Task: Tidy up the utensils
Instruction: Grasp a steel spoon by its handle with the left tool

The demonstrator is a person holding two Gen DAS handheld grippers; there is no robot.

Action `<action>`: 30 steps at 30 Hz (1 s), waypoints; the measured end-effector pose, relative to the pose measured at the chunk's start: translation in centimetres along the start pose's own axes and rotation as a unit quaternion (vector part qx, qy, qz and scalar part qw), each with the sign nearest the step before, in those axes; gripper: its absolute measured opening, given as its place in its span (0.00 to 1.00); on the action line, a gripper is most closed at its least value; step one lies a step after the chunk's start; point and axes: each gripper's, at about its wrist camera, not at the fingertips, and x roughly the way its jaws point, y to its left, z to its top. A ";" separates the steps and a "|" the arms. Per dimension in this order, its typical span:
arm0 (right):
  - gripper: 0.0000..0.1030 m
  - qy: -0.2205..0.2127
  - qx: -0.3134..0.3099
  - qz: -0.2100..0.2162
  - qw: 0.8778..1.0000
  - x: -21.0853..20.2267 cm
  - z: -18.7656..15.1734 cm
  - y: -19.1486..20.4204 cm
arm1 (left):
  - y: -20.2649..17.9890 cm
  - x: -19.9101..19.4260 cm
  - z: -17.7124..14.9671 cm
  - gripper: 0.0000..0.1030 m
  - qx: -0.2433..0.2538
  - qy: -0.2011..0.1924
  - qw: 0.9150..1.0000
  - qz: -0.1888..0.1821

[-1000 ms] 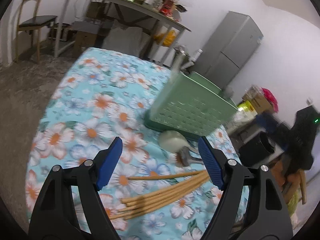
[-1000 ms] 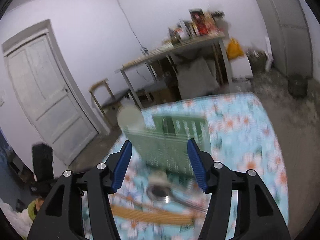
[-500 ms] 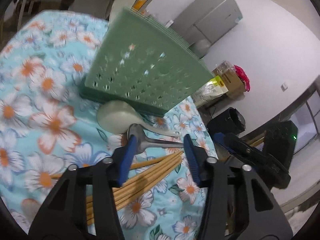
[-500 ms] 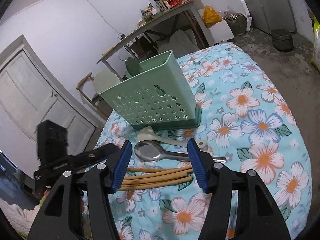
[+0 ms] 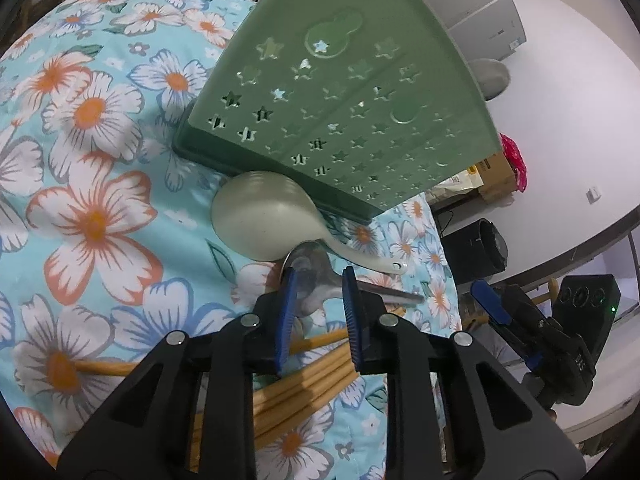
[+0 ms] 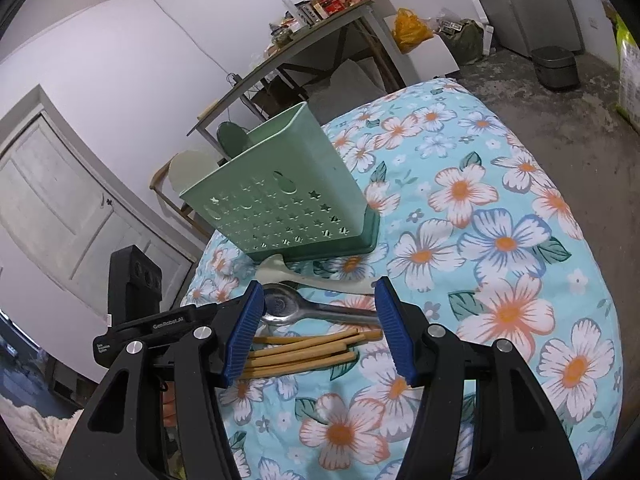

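A green perforated utensil holder [image 5: 340, 100] [image 6: 288, 208] stands on the floral cloth [image 6: 500, 240]. In front of it lie a pale plastic spoon [image 5: 260, 220] [image 6: 280, 268], a metal spoon [image 5: 392, 294] [image 6: 280, 306] and several bamboo chopsticks [image 5: 304, 384] [image 6: 304, 354]. My left gripper [image 5: 319, 276] hangs low over the metal spoon. Its jaws are closing, with the spoon's neck between them; I see no pad pressing on it. My right gripper [image 6: 320, 288] is open above the spoon handle and the chopstick ends, holding nothing.
Two spoon heads, a green one [image 6: 230, 138] and a white one [image 6: 188, 168], stick out of the holder. Behind stand a cluttered desk [image 6: 300, 52], a door [image 6: 52, 208] and a grey bin [image 6: 556, 66]. A grey cabinet [image 5: 480, 20] and a black cylinder [image 5: 476, 252] are off the table's edge.
My left gripper has dropped forward from the chopsticks to the metal spoon, and its jaws have narrowed a lot. My right gripper has sunk toward the utensils with its opening unchanged.
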 end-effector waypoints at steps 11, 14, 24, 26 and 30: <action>0.55 -0.003 0.001 -0.001 1.000 -0.1 -0.2 -0.4 | -1.3 -0.1 -0.4 0.00 0.033 -0.033 0.999 0.003; 0.55 -0.005 -0.001 -0.001 1.000 -0.2 -0.2 -0.2 | -1.9 -1.0 -0.4 0.00 0.044 -0.048 0.998 -0.006; 0.55 -0.004 -0.010 0.002 1.000 -0.4 -0.4 0.7 | -1.8 -2.1 -0.9 0.27 0.062 -0.055 0.996 0.027; 0.55 -0.002 -0.011 0.002 1.000 -0.4 -0.5 0.8 | -1.6 -1.8 -0.9 0.38 0.060 -0.053 0.996 0.037; 0.55 0.001 -0.013 0.002 1.000 -0.3 -0.5 1.0 | -1.4 -0.3 -0.4 0.36 0.066 -0.030 0.997 0.039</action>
